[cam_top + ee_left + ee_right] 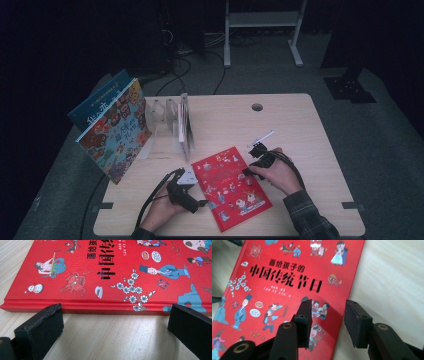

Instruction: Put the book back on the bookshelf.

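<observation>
Right tool (327, 322) half open, jaws straddling the red book's (287, 290) edge, gripping nothing; left tool (112, 335) wide, book's spine just ahead on the bench (112, 340)

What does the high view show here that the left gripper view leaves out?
High view alone: a slotted rack with a thin book in it, two picture books leaning at the table's left edge, both hands, and the right gripper at the red book's right edge. Left gripper view alone: the left gripper standing open, just short of the spine, and plum blossom artwork up close. Shared: the red book flat on the wooden table.
</observation>
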A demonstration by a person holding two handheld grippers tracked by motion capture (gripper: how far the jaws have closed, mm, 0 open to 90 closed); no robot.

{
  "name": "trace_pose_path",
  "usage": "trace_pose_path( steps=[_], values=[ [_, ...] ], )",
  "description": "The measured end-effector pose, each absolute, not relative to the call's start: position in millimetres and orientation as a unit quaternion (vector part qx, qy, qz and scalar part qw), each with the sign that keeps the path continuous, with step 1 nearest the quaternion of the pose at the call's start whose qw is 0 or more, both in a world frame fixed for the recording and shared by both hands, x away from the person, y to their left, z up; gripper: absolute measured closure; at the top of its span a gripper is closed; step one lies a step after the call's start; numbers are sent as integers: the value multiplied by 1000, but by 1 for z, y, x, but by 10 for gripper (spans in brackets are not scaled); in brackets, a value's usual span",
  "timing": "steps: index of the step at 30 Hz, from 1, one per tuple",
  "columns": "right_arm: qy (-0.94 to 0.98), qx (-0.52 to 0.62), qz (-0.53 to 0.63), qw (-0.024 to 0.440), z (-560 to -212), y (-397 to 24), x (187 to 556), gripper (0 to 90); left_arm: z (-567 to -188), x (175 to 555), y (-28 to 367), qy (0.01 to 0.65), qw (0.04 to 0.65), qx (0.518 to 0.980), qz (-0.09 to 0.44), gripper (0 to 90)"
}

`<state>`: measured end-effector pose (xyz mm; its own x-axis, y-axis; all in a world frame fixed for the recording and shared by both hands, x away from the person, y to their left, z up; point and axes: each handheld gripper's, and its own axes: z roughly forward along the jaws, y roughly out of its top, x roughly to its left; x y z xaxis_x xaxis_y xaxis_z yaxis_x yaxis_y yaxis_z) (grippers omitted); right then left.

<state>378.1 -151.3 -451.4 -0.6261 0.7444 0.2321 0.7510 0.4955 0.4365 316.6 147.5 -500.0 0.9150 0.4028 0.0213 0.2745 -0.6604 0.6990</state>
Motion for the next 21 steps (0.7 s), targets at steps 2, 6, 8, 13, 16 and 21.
trace_pose_path(
  steps=[2, 6, 8, 13, 16, 21],
  values=[
    [-866, -437, -244, 18, -452, -149, 379, 588, -500, 317, 147, 187, 367, 907, 87, 0],
    [-866, -444, -229, 31, -454, -146, 383, 599, -500, 317, 147, 187, 367, 907, 87, 0],
    [-864, -449, -227, 27, -454, -145, 386, 605, -500, 317, 147, 187, 367, 907, 87, 0],
    [-862, -456, -218, 25, -455, -145, 389, 604, -500, 317, 147, 187, 367, 907, 87, 0],
    [-865, -455, -208, 24, -459, -144, 390, 600, -500, 317, 147, 187, 367, 907, 87, 0],
    [-861, -462, -211, 31, -460, -144, 391, 585, -500, 317, 147, 187, 367, 907, 87, 0]
  ],
)
